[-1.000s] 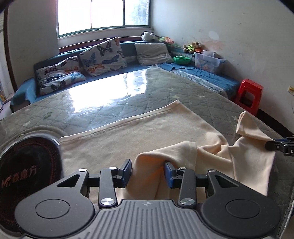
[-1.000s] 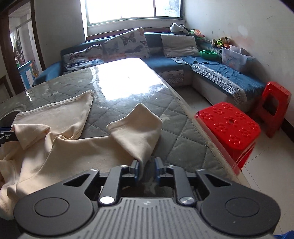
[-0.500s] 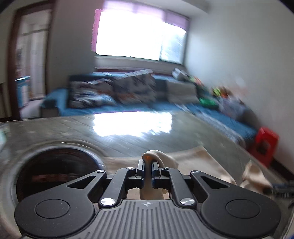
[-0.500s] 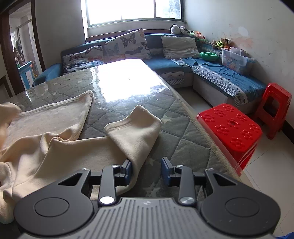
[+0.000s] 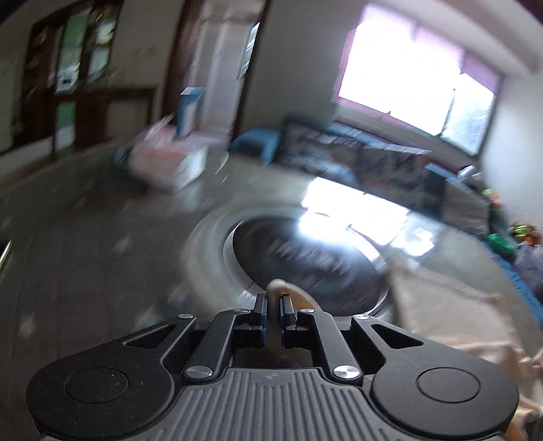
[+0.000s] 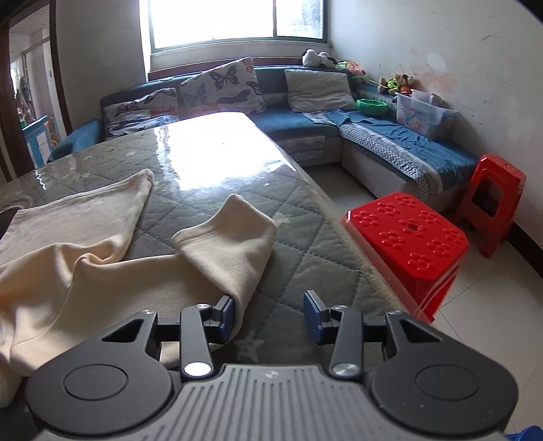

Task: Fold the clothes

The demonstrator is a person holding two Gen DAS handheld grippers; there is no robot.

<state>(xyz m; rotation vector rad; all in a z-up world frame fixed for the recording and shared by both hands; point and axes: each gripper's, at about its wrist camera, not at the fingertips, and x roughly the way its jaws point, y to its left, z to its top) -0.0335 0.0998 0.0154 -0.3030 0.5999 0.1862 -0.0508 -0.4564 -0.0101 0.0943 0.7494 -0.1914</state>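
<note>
L gripper (image 5: 272, 313): jaws nearly together, clamped on a fold of the cream garment (image 5: 451, 305). A small hump of cloth sticks up just past the fingertips; more of it trails off to the gripper's right and lies flat on the counter (image 5: 85, 257). The L wrist view is badly motion-blurred, so detail is poor. Straight ahead of the L gripper, a dark round disc (image 5: 305, 261) set in the counter w/ a pale ring around it; the text on it is unreadable. Further ahead-left, a pale box-like thing (image 5: 169, 166) on the counter, too smeared to name.

R gripper (image 6: 269, 317): jaws opening, about mid-width, nothing pinched. Its left pad (image 6: 226, 317) sits right against the edge of the cream garment (image 6: 101, 271); whether it actually touches I can't tell. The right pad (image 6: 314, 317) is over bare quilted counter (image 6: 305, 264), apart from the cloth. Between the pads it's mostly counter surface.

From the R gripper, the garment spreads ahead and to the left: one rounded flap (image 6: 234, 230) lies just ahead, w/ a crease running left from it, and a longer flat part (image 6: 78, 213) reaches further ahead-left. The cloth is rumpled near the gripper's left side.

To the R gripper's right, off the counter edge, a red plastic stool (image 6: 407, 241), w/ a second red stool (image 6: 492, 200) beyond it. Far ahead, a blue corner sofa (image 6: 305, 125) w/ butterfly cushions (image 6: 220, 88) under a bright window (image 6: 237, 20).
</note>
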